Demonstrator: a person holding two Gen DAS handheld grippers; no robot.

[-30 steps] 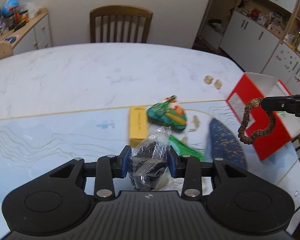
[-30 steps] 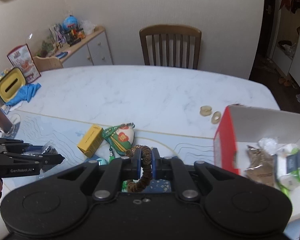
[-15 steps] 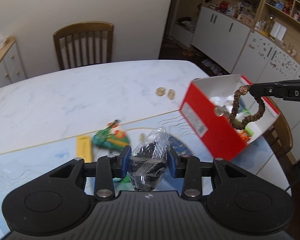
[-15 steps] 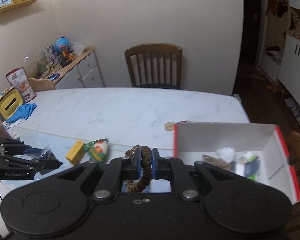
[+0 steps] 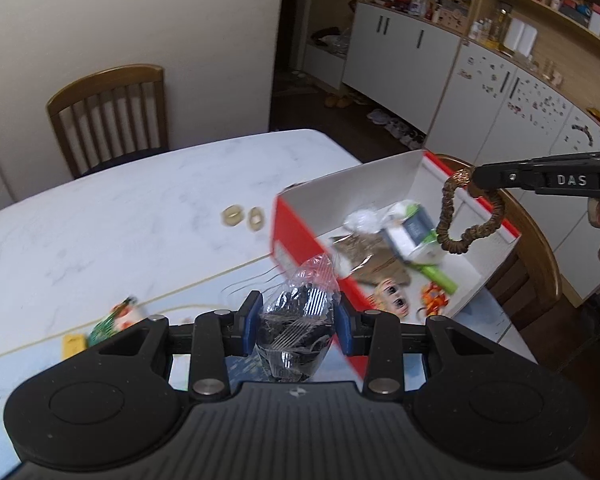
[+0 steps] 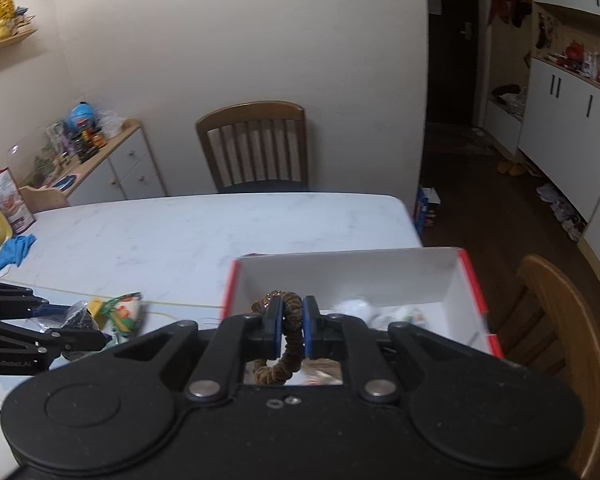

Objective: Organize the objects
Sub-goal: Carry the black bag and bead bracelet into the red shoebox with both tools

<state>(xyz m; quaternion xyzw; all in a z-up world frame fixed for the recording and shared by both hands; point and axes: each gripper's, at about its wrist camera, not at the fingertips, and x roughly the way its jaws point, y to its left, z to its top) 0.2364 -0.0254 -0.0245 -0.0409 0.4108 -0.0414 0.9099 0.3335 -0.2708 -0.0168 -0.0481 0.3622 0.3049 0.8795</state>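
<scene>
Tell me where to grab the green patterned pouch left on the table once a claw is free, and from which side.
Judging from the right wrist view, the pouch lies flat beside the yellow box. Come straight down from above and pinch across its narrower top end, where there looks to be a cord. It is blurred, so confirm first. Both claws are full now.
</scene>
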